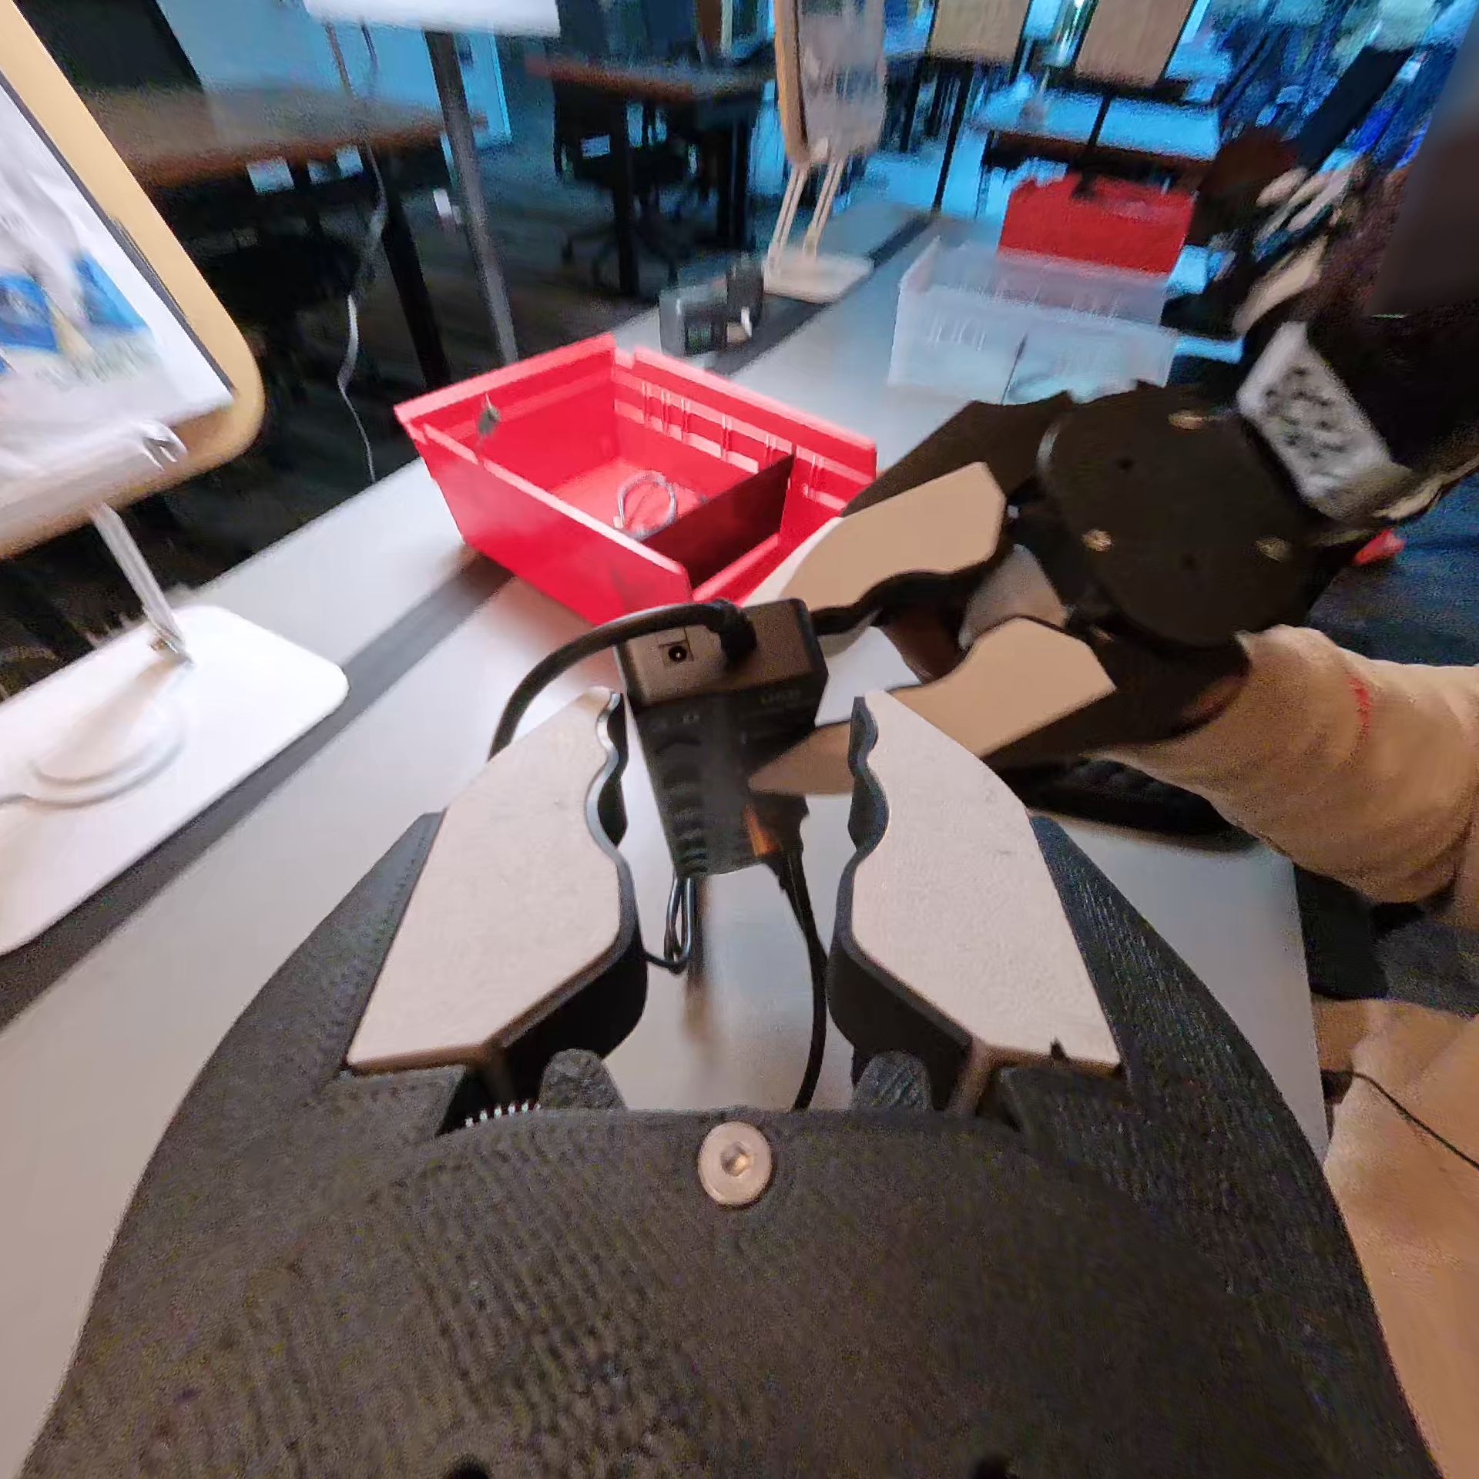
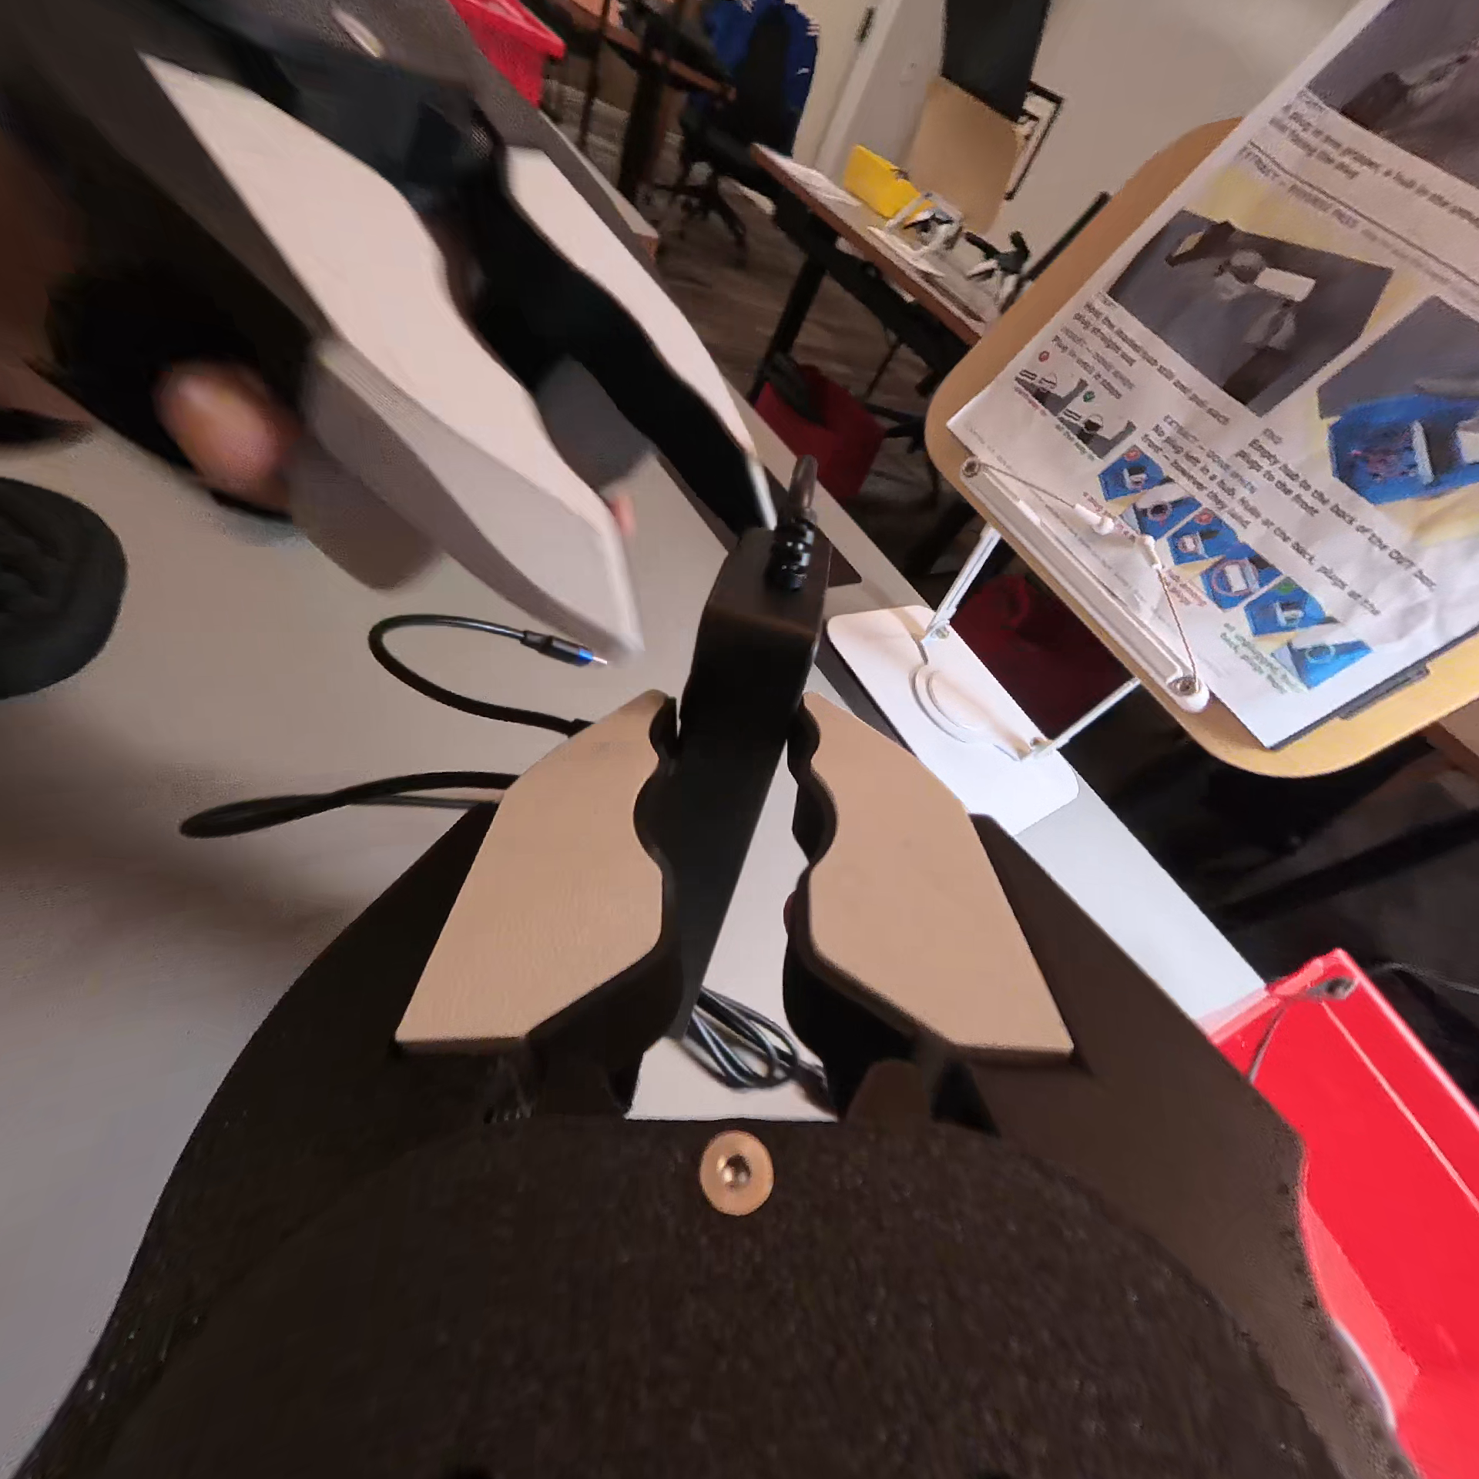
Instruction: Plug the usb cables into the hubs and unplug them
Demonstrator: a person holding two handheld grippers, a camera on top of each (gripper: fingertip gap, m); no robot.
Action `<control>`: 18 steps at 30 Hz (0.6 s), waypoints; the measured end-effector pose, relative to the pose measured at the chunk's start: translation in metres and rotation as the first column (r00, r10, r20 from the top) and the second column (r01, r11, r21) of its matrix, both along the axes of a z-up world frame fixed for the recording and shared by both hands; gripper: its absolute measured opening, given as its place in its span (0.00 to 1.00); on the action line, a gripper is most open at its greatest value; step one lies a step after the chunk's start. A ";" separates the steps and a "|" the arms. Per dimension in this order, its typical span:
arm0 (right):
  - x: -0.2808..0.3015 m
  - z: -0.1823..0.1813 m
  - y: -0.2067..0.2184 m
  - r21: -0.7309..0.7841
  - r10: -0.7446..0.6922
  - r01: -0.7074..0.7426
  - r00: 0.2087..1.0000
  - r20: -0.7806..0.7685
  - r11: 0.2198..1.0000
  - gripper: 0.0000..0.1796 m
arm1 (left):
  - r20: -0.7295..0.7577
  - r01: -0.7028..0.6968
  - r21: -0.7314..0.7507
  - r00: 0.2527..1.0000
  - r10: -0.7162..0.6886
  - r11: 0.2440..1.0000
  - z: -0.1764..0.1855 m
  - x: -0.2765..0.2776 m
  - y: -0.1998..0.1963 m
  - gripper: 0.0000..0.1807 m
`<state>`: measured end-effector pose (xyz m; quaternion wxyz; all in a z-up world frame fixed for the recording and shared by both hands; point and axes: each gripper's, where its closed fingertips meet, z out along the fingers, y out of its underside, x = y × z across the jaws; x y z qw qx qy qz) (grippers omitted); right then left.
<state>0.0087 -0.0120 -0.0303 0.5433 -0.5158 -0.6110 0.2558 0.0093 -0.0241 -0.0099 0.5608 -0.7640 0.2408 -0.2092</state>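
At the table's left edge stands a white-based document stand (image 1: 120,720). Farther back along that edge sits a red bin (image 1: 560,512) holding a coiled cable (image 1: 647,503). Toward the table's middle, the left gripper (image 1: 736,720) stands open, its fingers either side of the black hub (image 1: 720,744) without clamping it. The right gripper (image 2: 732,712) is closed on the hub (image 2: 744,680), held above the table (image 2: 200,720). A loose USB cable (image 2: 480,696) lies on the tabletop.
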 end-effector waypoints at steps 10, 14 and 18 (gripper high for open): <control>0.045 0.136 0.111 -0.008 -0.012 0.012 0.999 0.051 1.000 0.14 | -0.030 -0.068 0.150 0.997 0.074 0.986 0.003 -0.058 -0.042 0.29; 0.064 0.186 0.158 0.021 -0.116 0.116 0.993 -0.024 0.993 0.14 | 0.022 -0.050 -0.021 0.998 0.051 0.999 -0.062 -0.068 -0.051 0.28; 0.088 0.218 0.200 0.065 -0.252 0.258 0.964 -0.086 0.964 0.14 | 0.123 -0.017 -0.146 0.992 0.035 0.989 -0.106 -0.071 -0.059 0.28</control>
